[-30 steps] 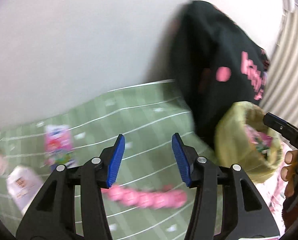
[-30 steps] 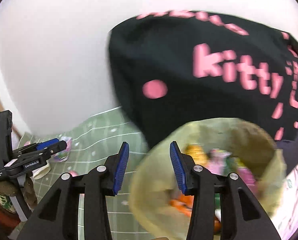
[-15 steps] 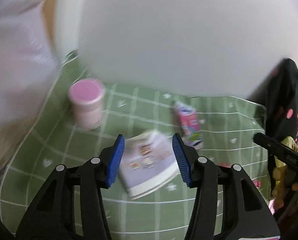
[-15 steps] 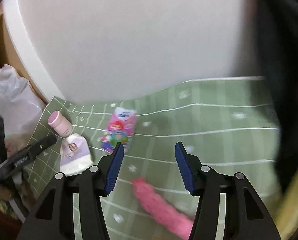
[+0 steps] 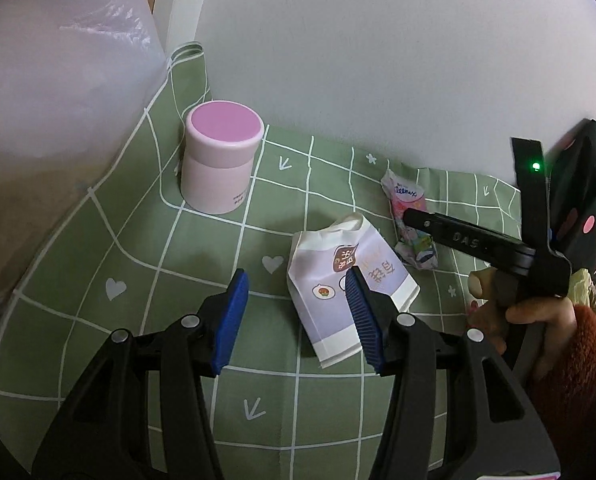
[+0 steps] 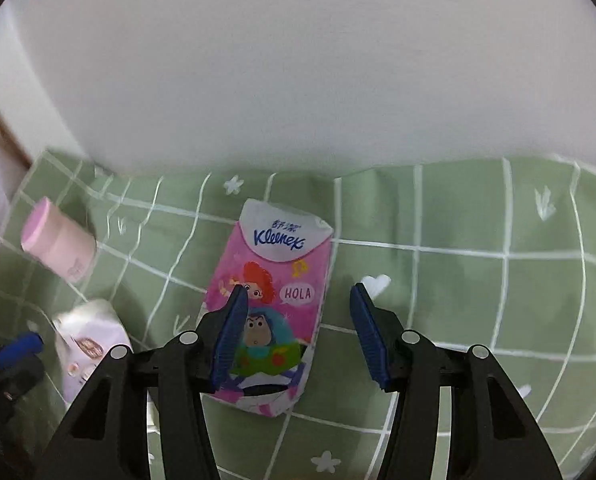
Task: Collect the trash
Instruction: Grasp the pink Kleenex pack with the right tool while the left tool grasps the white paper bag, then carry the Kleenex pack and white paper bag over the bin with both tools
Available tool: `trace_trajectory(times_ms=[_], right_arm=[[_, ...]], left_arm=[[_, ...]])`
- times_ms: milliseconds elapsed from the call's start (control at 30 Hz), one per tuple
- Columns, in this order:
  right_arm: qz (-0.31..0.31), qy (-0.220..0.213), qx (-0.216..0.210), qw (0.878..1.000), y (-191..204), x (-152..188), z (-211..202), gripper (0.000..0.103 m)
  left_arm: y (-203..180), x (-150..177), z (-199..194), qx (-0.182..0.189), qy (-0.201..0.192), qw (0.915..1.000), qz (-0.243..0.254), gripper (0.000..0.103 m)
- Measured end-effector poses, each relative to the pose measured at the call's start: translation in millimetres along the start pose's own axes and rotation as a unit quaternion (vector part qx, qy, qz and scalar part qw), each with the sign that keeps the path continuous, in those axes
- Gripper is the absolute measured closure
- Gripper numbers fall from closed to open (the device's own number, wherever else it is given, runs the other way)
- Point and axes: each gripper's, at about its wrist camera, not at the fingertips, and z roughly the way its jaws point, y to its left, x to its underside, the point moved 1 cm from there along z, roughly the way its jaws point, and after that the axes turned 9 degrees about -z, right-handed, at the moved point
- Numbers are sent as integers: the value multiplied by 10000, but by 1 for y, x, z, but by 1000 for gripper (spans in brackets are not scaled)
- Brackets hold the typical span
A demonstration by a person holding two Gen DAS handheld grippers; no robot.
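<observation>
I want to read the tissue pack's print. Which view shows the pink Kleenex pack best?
The right wrist view: the Kleenex pack lies large and central, its logo and cartoons legible, below the open right gripper. The left wrist view shows it small, crumpled, partly hidden behind the right gripper's body.

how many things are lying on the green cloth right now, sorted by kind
Round pink-lidded container: 1
White paper packet with printed labels: 1
Pink Kleenex tissue pack: 1
Total on the green checked cloth: 3
</observation>
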Motion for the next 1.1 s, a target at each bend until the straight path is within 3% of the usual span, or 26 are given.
trace_trajectory(times_ms=[67, 133, 200, 267, 400, 533, 667, 967, 1100], right_arm=[[-324, 63, 250, 9991, 10, 0, 1, 58], [-466, 31, 183, 9987, 14, 1, -1, 85], [-423, 71, 80, 9990, 14, 3, -4, 97], [-276, -70, -103, 9995, 8, 8, -18, 99], [-5, -433, -138, 9990, -13, 18, -59, 100], [371, -520, -100, 9979, -40, 27, -85, 100], [488, -541, 12, 9973, -53, 44, -110, 100], [665, -728, 385, 9944, -92, 69, -160, 100], [774, -902, 595, 9911, -105, 76, -179, 100]], left_arm=[[-1, -2, 0, 37, 40, 10000, -22, 55], [-2, -4, 0, 68, 45, 10000, -27, 55], [-6, -6, 0, 126, 50, 9999, 39, 55], [-9, -9, 3, 196, 79, 9997, 137, 49], [-14, -14, 19, 158, 145, 9995, 233, 49], [-19, -19, 34, 23, 149, 9998, 142, 49], [-19, -20, 46, 109, 365, 9992, -71, 62], [-52, -27, 31, 161, 122, 9997, 162, 63], [-84, -34, 15, 382, -52, 9983, 447, 63]])
